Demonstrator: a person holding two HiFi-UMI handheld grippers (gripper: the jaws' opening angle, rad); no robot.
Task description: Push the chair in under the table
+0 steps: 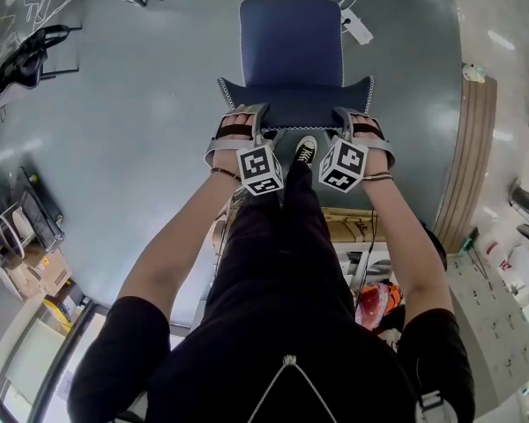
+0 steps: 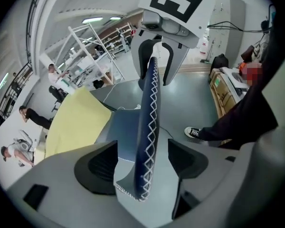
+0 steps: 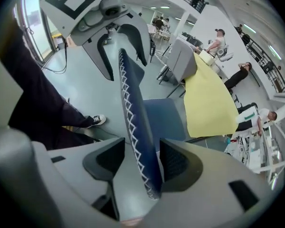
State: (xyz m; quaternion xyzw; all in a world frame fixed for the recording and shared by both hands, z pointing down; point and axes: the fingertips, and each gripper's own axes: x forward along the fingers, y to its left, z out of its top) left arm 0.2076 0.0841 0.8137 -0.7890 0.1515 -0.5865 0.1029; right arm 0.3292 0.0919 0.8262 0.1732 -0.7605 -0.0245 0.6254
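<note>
Chair [image 1: 291, 47] stands on grey floor [image 1: 141, 148], backrest [image 1: 295, 108] nearest the person [image 1: 282, 324], seat far. Left gripper [image 2: 142, 160] straddles the backrest's top edge at its left end, jaws wide apart, pads [image 2: 97, 163] clear both sides. Right gripper [image 3: 142, 161] straddles the right end, jaws also wide; right pad [image 3: 180, 164] looks touching the edge, left pad clear. Nothing clamped.

A blue chair [image 1: 291, 51] stands on the grey floor [image 1: 132, 113] at twelve o'clock, its white-stitched backrest [image 1: 295, 111] nearest the person. The left claw [image 1: 243, 115] meets the backrest's top edge at its nine o'clock end, the right claw [image 1: 351, 116] at its three o'clock end. A black sneaker [image 1: 306, 150] shows between them.
</note>
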